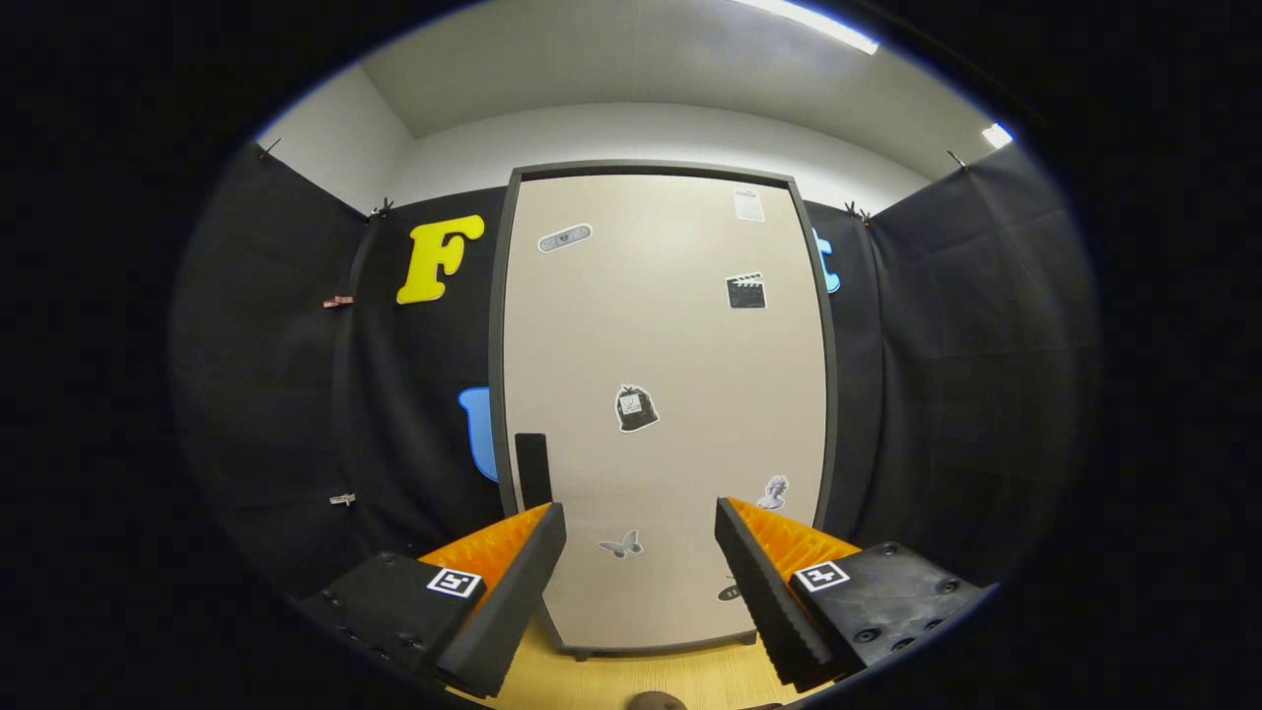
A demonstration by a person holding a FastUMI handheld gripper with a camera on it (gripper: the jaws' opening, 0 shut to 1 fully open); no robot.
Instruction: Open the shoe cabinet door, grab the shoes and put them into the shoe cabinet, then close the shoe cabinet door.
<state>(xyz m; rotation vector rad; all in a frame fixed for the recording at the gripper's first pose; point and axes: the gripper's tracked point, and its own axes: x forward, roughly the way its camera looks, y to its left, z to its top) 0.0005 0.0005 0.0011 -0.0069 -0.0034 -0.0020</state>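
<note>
The hand-held gripper (pixel 641 552) is pointing straight at the shoe cabinet (pixel 663 414), with its 2 fingers spread wide apart and gripping nothing. The cabinet is standing upright just beyond the fingers on a light wooden tabletop (pixel 611 680), and its pale door (pixel 680 335) is sitting closed inside a dark frame. A dark upright handle (pixel 533 468) is showing on the door's left edge, just above and behind the left finger (pixel 513 582). The right finger (pixel 764 592) is reaching toward the lower right part of the door. Several stickers are dotting the door: a clapperboard (pixel 746 291) near the top right, a dark bag-shaped one (pixel 636 407) at the middle, and a butterfly (pixel 621 544) between the 2 fingers. A small dark rounded thing (pixel 658 701) is peeking up on the tabletop below the fingers; what it is cannot be told.
</note>
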